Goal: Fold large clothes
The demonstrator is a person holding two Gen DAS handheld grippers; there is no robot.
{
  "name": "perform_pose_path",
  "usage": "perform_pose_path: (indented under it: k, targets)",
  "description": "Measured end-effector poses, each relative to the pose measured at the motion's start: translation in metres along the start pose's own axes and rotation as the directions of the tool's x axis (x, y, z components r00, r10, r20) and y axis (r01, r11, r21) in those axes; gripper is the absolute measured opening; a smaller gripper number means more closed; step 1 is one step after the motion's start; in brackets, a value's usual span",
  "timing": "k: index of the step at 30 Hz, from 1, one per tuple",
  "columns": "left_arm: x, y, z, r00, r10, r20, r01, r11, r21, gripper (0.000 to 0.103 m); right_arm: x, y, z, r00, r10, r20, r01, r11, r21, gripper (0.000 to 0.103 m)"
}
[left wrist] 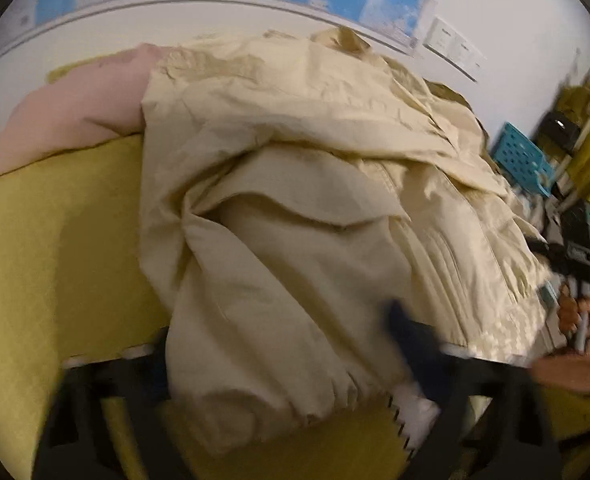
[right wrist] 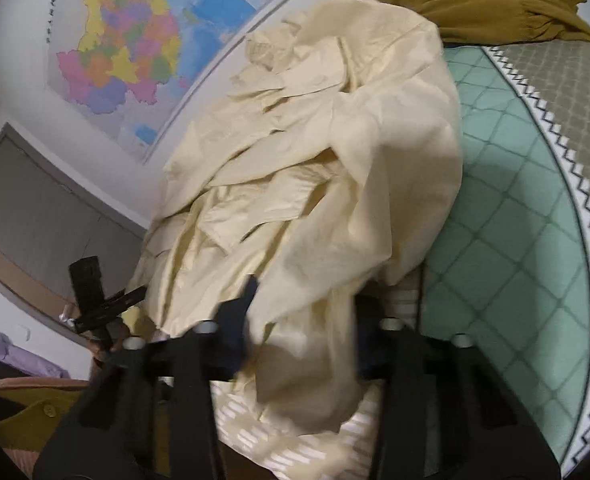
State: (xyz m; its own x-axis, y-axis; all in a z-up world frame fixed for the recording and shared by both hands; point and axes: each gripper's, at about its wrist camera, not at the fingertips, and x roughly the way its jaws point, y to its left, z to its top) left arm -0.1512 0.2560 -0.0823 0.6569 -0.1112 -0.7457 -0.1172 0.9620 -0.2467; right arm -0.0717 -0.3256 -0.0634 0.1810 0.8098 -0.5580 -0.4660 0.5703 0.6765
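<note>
Two grippers work one cream jacket [left wrist: 295,140], which lies heaped on the yellow blanket [left wrist: 55,240] of the bed. On the left, the left gripper [left wrist: 279,332] straddles the gathered hem; blur hides whether its jaws pinch the cloth, so I cannot tell. It should take only the hem's edge, not the blanket beneath. On the right, the right gripper [right wrist: 301,312] looks clenched on a bunched fold beside the green mat [right wrist: 515,240]; lift both evenly and pull the cloth flat before folding
</note>
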Motion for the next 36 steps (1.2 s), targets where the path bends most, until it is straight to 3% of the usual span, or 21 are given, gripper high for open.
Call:
perform_pose_path:
  k: [2,3,6,10,12,14,16,19,20,21,23,25,26,28,29,30,32,33,34,35,36]
  targets:
    - [-0.014,0.008,0.005,0.999,-0.033,0.033,0.035,0.997,-0.062,0.034,-0.011,0.005,0.001,0.997,0.075,0.035,-0.076,0.997,0.028,0.017]
    - [-0.024,0.012,0.007,0.997,-0.055,0.056,0.059,0.995,-0.083,0.03,-0.022,0.013,0.002,0.99,0.122,0.066,-0.123,0.992,0.015,0.016]
    - [-0.06,0.006,0.013,0.987,-0.084,0.136,0.094,0.993,-0.07,0.021,-0.051,0.046,0.002,0.976,0.177,0.123,-0.171,0.983,-0.062,0.014]
    - [-0.097,0.003,0.015,0.975,-0.124,0.182,0.133,0.99,-0.04,0.02,-0.091,0.077,-0.005,0.956,0.23,0.183,-0.203,0.967,-0.157,0.013]
    - [-0.095,0.007,0.009,0.979,-0.13,0.154,0.135,0.991,-0.019,0.039,-0.096,0.071,-0.009,0.963,0.196,0.184,-0.172,0.975,-0.141,0.014]
    - [-0.08,0.015,0.002,0.993,-0.059,0.101,0.064,0.997,-0.04,0.055,-0.088,0.05,-0.013,0.977,0.158,0.143,-0.149,0.986,-0.077,0.018]
    - [-0.063,0.029,-0.008,0.996,-0.082,0.031,0.084,0.994,-0.073,0.056,-0.071,0.025,-0.023,0.99,0.123,0.075,-0.124,0.992,0.013,0.021]
    - [-0.046,0.047,-0.02,0.992,-0.121,-0.016,0.118,0.984,-0.136,0.062,-0.054,0.011,-0.039,0.998,0.062,0.006,-0.062,0.997,0.035,0.031]
    - [-0.043,0.052,-0.023,0.994,-0.103,-0.023,0.098,0.982,-0.159,0.072,-0.051,0.007,-0.044,0.998,0.061,-0.012,-0.061,0.997,0.043,0.04]
    - [-0.043,0.056,-0.025,0.994,-0.106,-0.015,0.102,0.981,-0.165,0.073,-0.05,0.003,-0.047,0.998,0.063,-0.016,-0.062,0.996,0.06,0.046]
    - [-0.046,0.057,-0.029,0.992,-0.124,-0.007,0.121,0.98,-0.161,0.078,-0.049,-0.002,-0.051,0.998,0.052,-0.025,-0.05,0.996,0.075,0.057]
    - [-0.047,0.053,-0.029,0.992,-0.123,-0.02,0.119,0.983,-0.143,0.084,-0.048,-0.001,-0.058,0.998,0.047,-0.046,-0.044,0.997,0.068,0.06]
    - [-0.047,0.051,-0.031,0.99,-0.135,-0.03,0.13,0.983,-0.129,0.094,-0.048,0.001,-0.059,0.997,0.058,-0.052,-0.054,0.997,0.061,0.068]
    - [-0.043,0.041,-0.031,0.982,-0.182,-0.055,0.177,0.98,-0.088,0.096,-0.041,0.008,-0.065,0.991,0.105,-0.084,-0.101,0.994,0.041,0.079]
    - [-0.041,0.034,-0.031,0.977,-0.203,-0.067,0.199,0.978,-0.065,0.096,-0.039,0.011,-0.065,0.991,0.105,-0.088,-0.103,0.994,0.026,0.079]
    - [-0.039,0.03,-0.033,0.972,-0.225,-0.075,0.221,0.974,-0.053,0.096,-0.034,0.017,-0.065,0.991,0.102,-0.087,-0.101,0.995,0.01,0.078]
    - [-0.035,0.024,-0.033,0.965,-0.249,-0.077,0.246,0.968,-0.045,0.096,-0.028,0.019,-0.066,0.986,0.139,-0.095,-0.138,0.99,0.02,0.056]
    - [-0.033,0.021,-0.032,0.967,-0.244,-0.076,0.241,0.97,-0.042,0.094,-0.026,0.019,-0.066,0.985,0.144,-0.095,-0.142,0.99,0.023,0.053]
    - [-0.032,0.017,-0.032,0.969,-0.237,-0.074,0.234,0.971,-0.04,0.085,-0.026,0.018,-0.066,0.984,0.15,-0.09,-0.149,0.989,0.027,0.041]
    - [-0.032,0.016,-0.031,0.973,-0.218,-0.071,0.215,0.975,-0.046,0.061,-0.027,0.017,-0.066,0.984,0.158,-0.083,-0.156,0.987,0.033,0.03]
    - [-0.032,0.019,-0.029,0.978,-0.198,-0.068,0.193,0.978,-0.074,0.044,-0.029,0.016,-0.066,0.982,0.176,-0.069,-0.173,0.984,0.049,0.027]
